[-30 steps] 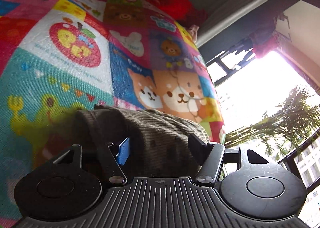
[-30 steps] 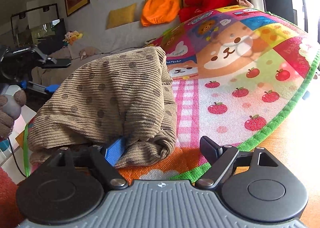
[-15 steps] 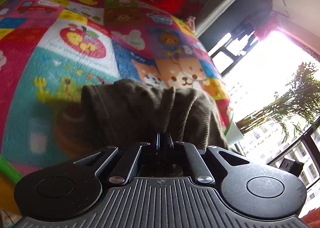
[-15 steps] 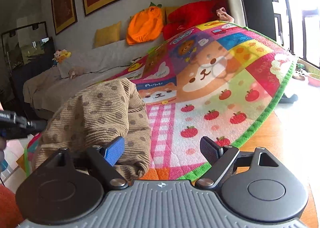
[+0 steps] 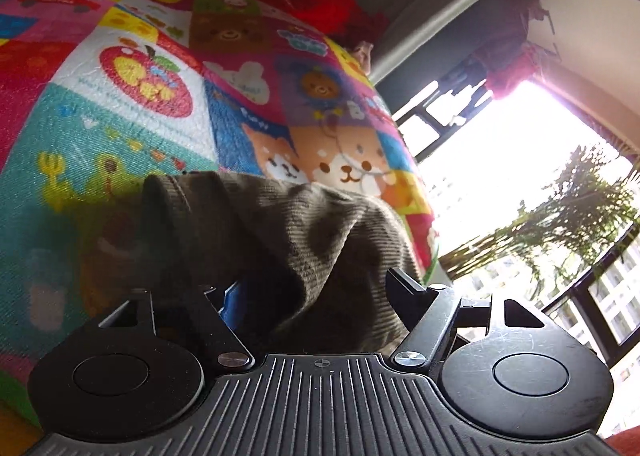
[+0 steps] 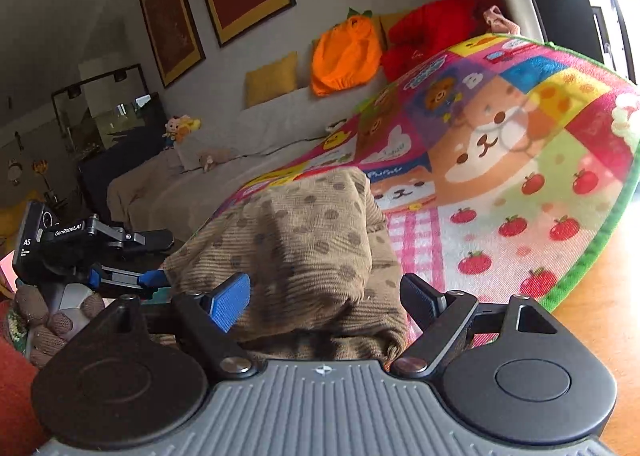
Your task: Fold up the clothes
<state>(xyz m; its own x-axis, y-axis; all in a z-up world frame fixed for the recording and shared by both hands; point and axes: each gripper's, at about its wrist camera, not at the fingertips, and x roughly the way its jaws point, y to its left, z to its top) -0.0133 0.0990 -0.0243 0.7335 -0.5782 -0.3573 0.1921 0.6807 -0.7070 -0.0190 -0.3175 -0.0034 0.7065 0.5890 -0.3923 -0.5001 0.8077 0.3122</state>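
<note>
In the left wrist view the left gripper [image 5: 308,294] is standing with its fingers [image 5: 404,288] apart, and the garment [image 5: 296,232] is lying bunched between them, not pinched. Half a second ago these fingers were clenched together on a fold of the cloth; now they have just been opening, so the fold is released, although the brown cloth is still lying against the blue pad on the left side. I judge that one tuck or pull of the fold is finished and the left hand is getting ready to take a new edge.

In the right wrist view the right gripper [image 6: 324,294] is also standing with its fingers [image 6: 228,300] apart. They have just been closing a little, but the pads are not pressing on anything. A second ago the garment was reaching only the blue pad; now the near end of the garment [image 6: 312,252] is filling the gap between both fingers. It looks to me that this hand is coming in for a grasp on that end.

Further on, the garment is resting as a thick dotted bundle on the near part of the mat [image 6: 520,160], which is covering the table [image 6: 600,288]. The other gripper is showing at the bundle's left end. The bundle is still lumpy, so the folding does not look finished.
</note>
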